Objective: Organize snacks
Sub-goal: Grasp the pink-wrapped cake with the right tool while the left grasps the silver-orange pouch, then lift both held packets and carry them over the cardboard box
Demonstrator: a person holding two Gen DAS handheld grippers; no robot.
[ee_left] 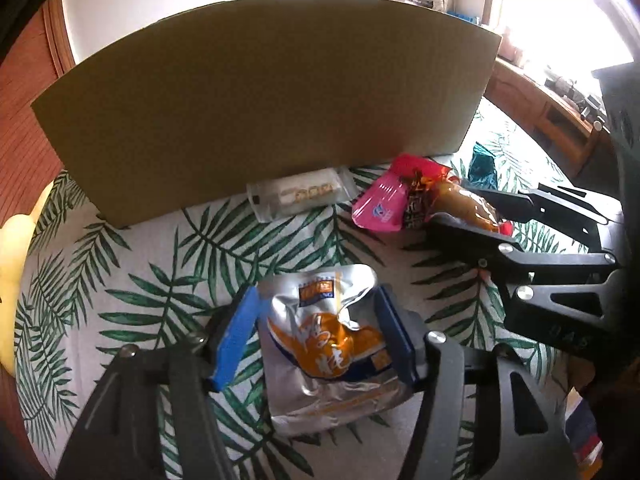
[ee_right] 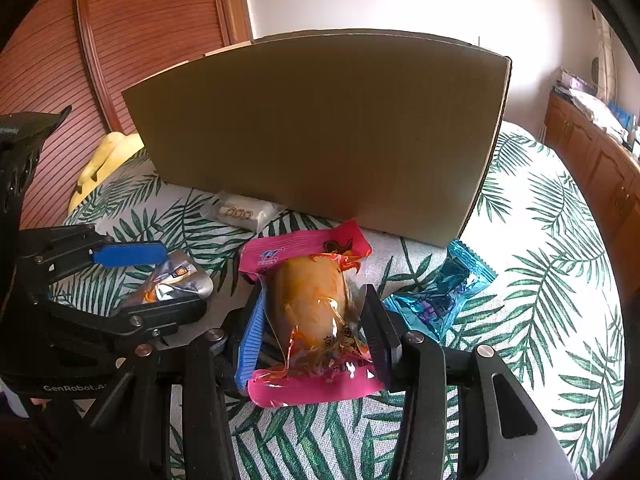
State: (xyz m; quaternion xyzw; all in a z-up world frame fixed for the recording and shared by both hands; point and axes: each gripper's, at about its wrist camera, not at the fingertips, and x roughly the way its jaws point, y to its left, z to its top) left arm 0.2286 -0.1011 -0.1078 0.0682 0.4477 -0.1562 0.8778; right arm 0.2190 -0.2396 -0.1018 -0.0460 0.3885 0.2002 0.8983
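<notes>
My left gripper is shut on a silver and orange snack packet, held just over the leaf-print cloth; it also shows in the right wrist view. My right gripper is shut on a pink-edged packet holding a brown snack, seen from the left wrist view too. A tall cardboard box stands behind both, its near wall facing me. A clear packet lies against the box's foot. A blue foil packet lies to the right of my right gripper.
The leaf-print cloth covers the surface. A yellow soft object lies at the left beside the box. A wooden slatted door is behind on the left, and a wooden cabinet on the right.
</notes>
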